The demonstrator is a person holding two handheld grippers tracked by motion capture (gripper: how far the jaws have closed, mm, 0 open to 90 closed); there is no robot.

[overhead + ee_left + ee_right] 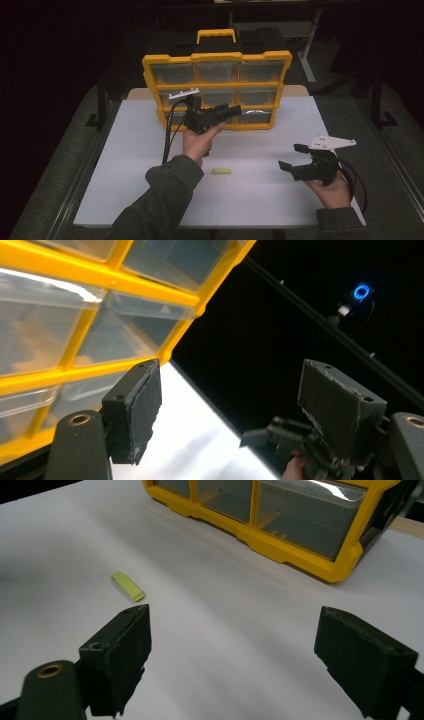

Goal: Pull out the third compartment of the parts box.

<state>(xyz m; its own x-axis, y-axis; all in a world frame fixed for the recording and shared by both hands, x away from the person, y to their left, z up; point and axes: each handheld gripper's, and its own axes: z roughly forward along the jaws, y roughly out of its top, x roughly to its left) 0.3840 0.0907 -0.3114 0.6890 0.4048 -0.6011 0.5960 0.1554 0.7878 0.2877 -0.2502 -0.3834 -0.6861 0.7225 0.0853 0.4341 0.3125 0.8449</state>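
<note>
A yellow organizer case (216, 90) with clear drawers stands upright at the back of the white table (140, 160). My left gripper (234, 112) hovers in front of its lower drawers, pointing right, jaws open and empty. The left gripper view has the case (100, 305) close on the left, with nothing between the left gripper (230, 405) pads. A small yellow-green block (220, 171) lies flat mid-table, nearer the front. My right gripper (291, 156) is held low at the right, pointing left, open and empty. The right gripper view puts the block (128, 586) ahead of the right gripper (232, 655), left of centre.
A yellow handle (216, 35) on a dark box rises behind the case. The table ends a short way right of my right hand (334, 192), and dark floor surrounds it. A blue ring light (361, 291) glows in the dark far off.
</note>
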